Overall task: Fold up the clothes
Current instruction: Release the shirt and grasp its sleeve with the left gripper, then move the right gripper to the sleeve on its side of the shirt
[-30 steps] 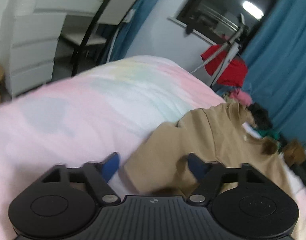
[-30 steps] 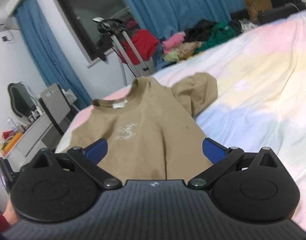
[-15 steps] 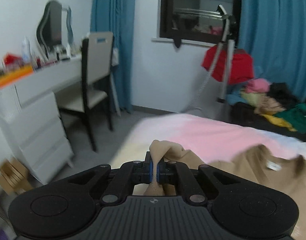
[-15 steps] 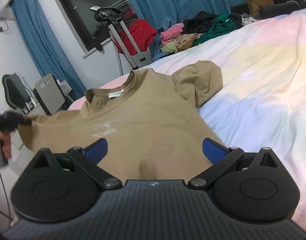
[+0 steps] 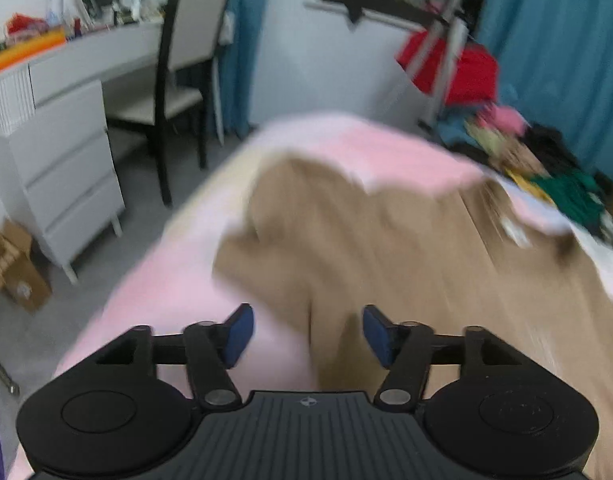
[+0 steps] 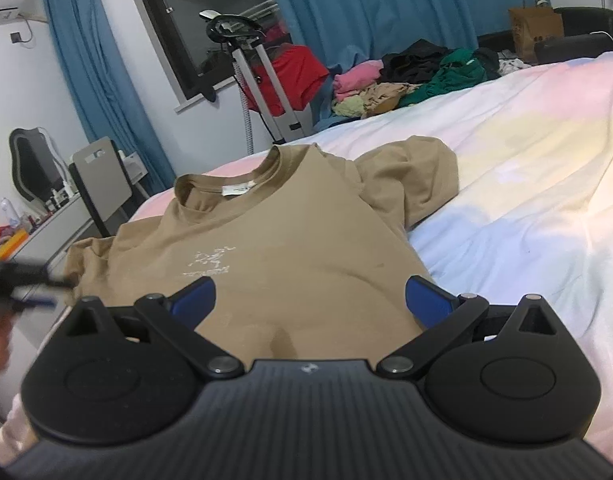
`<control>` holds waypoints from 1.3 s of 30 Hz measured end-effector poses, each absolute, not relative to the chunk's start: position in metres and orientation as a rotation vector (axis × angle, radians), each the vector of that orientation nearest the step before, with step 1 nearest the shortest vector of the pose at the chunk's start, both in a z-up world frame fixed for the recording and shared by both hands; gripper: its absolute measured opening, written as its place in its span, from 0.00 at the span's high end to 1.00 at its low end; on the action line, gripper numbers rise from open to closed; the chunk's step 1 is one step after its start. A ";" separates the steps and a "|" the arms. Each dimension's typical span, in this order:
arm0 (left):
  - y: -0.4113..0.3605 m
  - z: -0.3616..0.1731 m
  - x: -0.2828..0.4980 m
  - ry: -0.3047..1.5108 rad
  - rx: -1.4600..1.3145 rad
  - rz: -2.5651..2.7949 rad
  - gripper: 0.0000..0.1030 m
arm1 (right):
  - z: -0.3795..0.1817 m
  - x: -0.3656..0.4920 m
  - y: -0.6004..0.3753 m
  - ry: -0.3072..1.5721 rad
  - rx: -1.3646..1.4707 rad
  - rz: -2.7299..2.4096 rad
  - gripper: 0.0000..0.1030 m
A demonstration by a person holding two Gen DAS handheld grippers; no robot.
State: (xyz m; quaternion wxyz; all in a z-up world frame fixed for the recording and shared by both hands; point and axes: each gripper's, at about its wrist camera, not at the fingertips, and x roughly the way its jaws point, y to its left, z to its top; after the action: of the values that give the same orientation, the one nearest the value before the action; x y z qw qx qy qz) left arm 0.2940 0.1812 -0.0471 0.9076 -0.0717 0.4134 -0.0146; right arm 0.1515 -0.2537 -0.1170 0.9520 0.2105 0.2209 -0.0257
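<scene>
A tan T-shirt (image 6: pixel 290 236) lies front up on the pastel bed (image 6: pixel 526 184), collar toward the window, with a small white print on the chest. Its right sleeve (image 6: pixel 418 172) is bunched; its left sleeve (image 5: pixel 298 216) lies spread near the bed's edge. My left gripper (image 5: pixel 304 336) hovers above that sleeve, its jaws opening, blue pads apart and pressing on nothing; cloth lies below the gap. It also shows blurred at the left edge of the right wrist view, left gripper (image 6: pixel 22 284). My right gripper (image 6: pixel 308 300) stands open over the shirt's hem.
A white desk with drawers (image 5: pixel 62 152) and a chair (image 5: pixel 178 76) stand left of the bed. A garment steamer stand (image 6: pixel 258 72) with a red garment and a pile of clothes (image 6: pixel 418 76) lie beyond the bed by the blue curtains.
My left gripper, shut on the left sleeve half a second ago, has let it go and opened; the sleeve now lies on the bed. The right gripper has stayed put.
</scene>
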 end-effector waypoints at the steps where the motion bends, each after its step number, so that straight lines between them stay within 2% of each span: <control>1: 0.186 -0.048 0.271 0.890 -0.151 -0.042 0.34 | -0.115 0.149 -0.253 0.443 0.426 -0.051 0.00; 3: 0.196 -0.051 0.225 0.965 -0.173 -0.065 0.27 | -0.111 0.141 -0.252 0.429 0.419 -0.054 0.00; 10: 0.222 -0.071 0.126 1.156 -0.219 -0.166 0.27 | -0.095 0.111 -0.252 0.396 0.391 -0.091 0.00; 14: 0.211 -0.076 0.099 1.211 -0.121 -0.290 0.32 | -0.087 0.091 -0.259 0.400 0.401 -0.127 0.00; 16: 0.205 -0.076 0.090 1.227 -0.089 -0.319 0.48 | -0.082 0.080 -0.261 0.395 0.411 -0.137 0.00; 18: 0.201 -0.073 0.084 1.237 -0.068 -0.332 0.80 | -0.077 0.070 -0.262 0.386 0.407 -0.141 0.00; 20: 0.199 -0.068 0.079 1.237 -0.036 -0.336 0.97 | -0.073 0.063 -0.261 0.379 0.396 -0.145 0.00; 23: 0.204 -0.059 0.071 1.234 -0.024 -0.292 0.97 | -0.069 0.058 -0.258 0.374 0.371 -0.145 0.00; 31: 0.202 -0.038 0.058 1.180 0.069 -0.137 0.94 | -0.072 0.064 -0.259 0.386 0.380 -0.126 0.00; 33: 0.203 -0.026 0.048 1.129 0.072 -0.130 0.78 | -0.072 0.064 -0.261 0.386 0.394 -0.117 0.00; 34: 0.194 -0.021 0.047 1.099 0.083 -0.128 0.74 | -0.071 0.064 -0.261 0.384 0.400 -0.113 0.00; 36: 0.180 -0.008 0.046 1.040 0.088 -0.128 0.51 | -0.069 0.065 -0.262 0.376 0.410 -0.108 0.00; 39: 0.154 0.009 0.047 0.950 0.063 -0.142 0.35 | -0.065 0.065 -0.263 0.363 0.421 -0.096 0.00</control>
State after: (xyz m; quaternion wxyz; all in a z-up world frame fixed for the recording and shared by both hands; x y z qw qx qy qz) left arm 0.0472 0.1543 0.0094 0.8863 0.0301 0.4570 -0.0681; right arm 0.0654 -0.2631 -0.0655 0.9605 0.2079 0.1789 -0.0472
